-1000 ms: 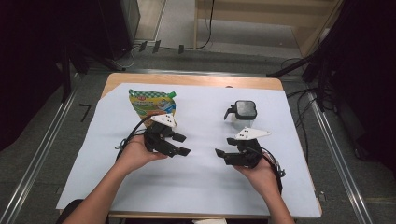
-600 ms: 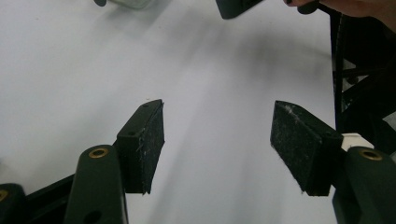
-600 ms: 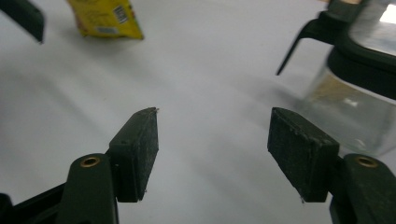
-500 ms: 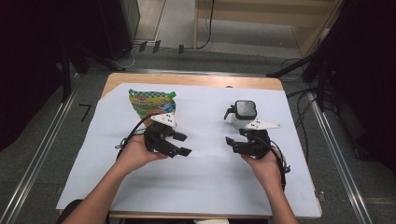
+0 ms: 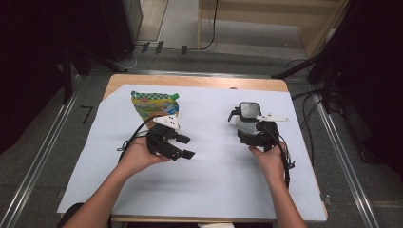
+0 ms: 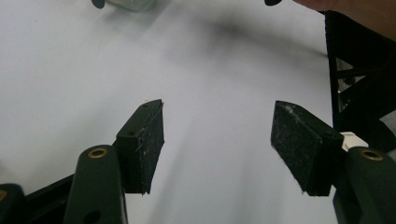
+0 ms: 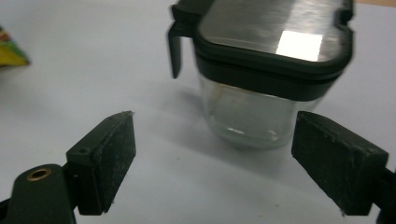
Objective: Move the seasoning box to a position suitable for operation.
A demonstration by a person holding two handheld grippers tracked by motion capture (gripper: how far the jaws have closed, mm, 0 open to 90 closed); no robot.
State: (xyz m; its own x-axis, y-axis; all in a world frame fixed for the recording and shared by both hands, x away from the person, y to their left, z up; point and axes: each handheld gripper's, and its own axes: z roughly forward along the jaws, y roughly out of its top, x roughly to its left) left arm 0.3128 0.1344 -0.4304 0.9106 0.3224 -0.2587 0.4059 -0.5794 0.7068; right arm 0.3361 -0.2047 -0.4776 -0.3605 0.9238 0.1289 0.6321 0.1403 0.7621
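A clear glass container (image 5: 248, 114) with a black-rimmed steel lid stands at the right of the white sheet. In the right gripper view the container (image 7: 266, 70) is upright just beyond my right gripper (image 7: 215, 144). That gripper's jaws have just been opening, with nothing between them. From above, my right gripper (image 5: 254, 129) sits right in front of the container. A green and yellow pouch (image 5: 154, 105) lies at the back left. My left gripper (image 5: 185, 147) hovers near the pouch, pointing right. My left gripper (image 6: 215, 135) is open over bare sheet.
The white sheet (image 5: 209, 180) covers most of the wooden table (image 5: 190, 80). A corner of the pouch (image 7: 9, 51) shows at the left of the right gripper view. Metal rails run along both sides of the table, and cables lie on the floor behind it.
My right gripper has moved away from me, up to the container, and its jaws stand wider. The left hand and its gripper have stayed put.
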